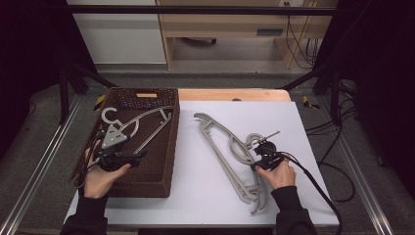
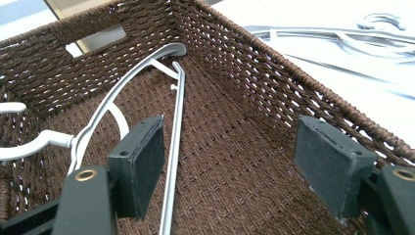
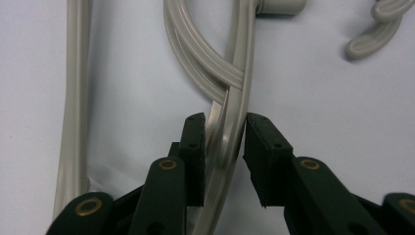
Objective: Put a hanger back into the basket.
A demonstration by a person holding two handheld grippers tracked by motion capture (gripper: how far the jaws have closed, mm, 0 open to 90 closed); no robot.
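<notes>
A white hanger [image 1: 151,132] lies inside a brown woven basket [image 1: 147,188] at the table's left. My left gripper [image 1: 134,155] hovers low in the basket, open, its pads [image 2: 142,161] beside the hanger's straight bar [image 2: 176,122] with nothing between them. Grey plastic hangers [image 1: 222,147] lie overlapped on the white tabletop, right of the basket. My right gripper [image 1: 259,154] is shut on the grey hangers where two arms cross, near the hooks. In the right gripper view the crossing arms [image 3: 215,78] run down between the pads of that gripper [image 3: 222,137], and a hook tip [image 3: 372,41] lies beyond.
The basket's right wall [image 2: 244,63] stands between the left gripper and the grey hangers [image 2: 342,36]. A cable [image 1: 313,181] trails from the right gripper across the table's right side. Black frame bars and a floor lie beyond the table's far edge [image 1: 235,95].
</notes>
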